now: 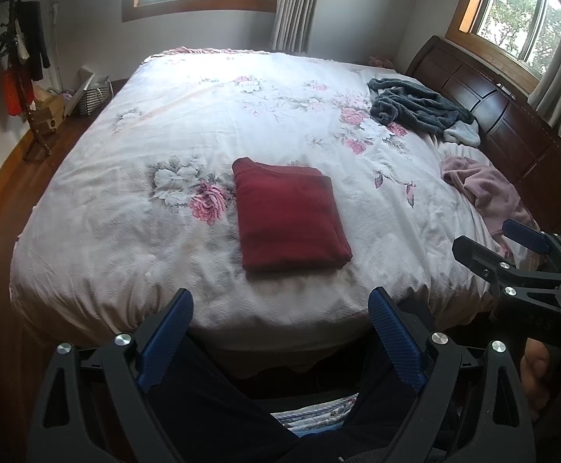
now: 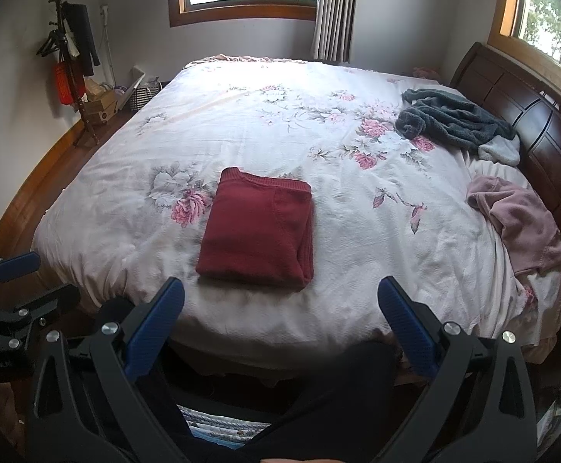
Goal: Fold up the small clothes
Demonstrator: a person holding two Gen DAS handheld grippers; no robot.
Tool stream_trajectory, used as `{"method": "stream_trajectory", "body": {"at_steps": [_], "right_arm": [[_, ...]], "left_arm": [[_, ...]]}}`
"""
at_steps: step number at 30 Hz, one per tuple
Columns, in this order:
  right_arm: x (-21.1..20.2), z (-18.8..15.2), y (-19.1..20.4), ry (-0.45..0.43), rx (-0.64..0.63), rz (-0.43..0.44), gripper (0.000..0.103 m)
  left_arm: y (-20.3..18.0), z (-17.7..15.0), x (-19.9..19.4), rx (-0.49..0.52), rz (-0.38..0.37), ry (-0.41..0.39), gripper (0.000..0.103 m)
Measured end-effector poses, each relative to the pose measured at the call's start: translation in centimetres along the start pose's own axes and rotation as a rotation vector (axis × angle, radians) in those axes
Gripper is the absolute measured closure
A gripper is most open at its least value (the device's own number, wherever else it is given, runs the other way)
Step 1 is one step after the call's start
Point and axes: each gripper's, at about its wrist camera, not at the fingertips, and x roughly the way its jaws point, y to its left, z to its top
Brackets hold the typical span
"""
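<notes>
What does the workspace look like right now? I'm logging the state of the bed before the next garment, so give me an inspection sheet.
Surface: white floral quilt covering the bed, lightly wrinkled.
Job's things: dark red knit garment, folded into a neat rectangle near the front edge; crumpled grey fleece garment and crumpled pink garment, both unfolded at the right side by the dark wooden headboard.
Clutter: small pale cloth beside the grey fleece.
Grippers: left gripper open, empty, off the bed's front edge; right gripper likewise.
Cables: nothing seen.
Surroundings: coat stand with hanging items, boxes and basket on the floor, two windows.
</notes>
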Motion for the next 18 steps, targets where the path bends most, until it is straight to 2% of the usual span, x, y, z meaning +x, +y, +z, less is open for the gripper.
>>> {"method": "stream_trajectory", "body": {"at_steps": [18], "right_arm": [[0.13, 0.08, -0.15, 0.000, -0.003, 0.000, 0.003]], "left_arm": [[0.06, 0.02, 0.08, 0.002, -0.002, 0.002, 0.011]]}}
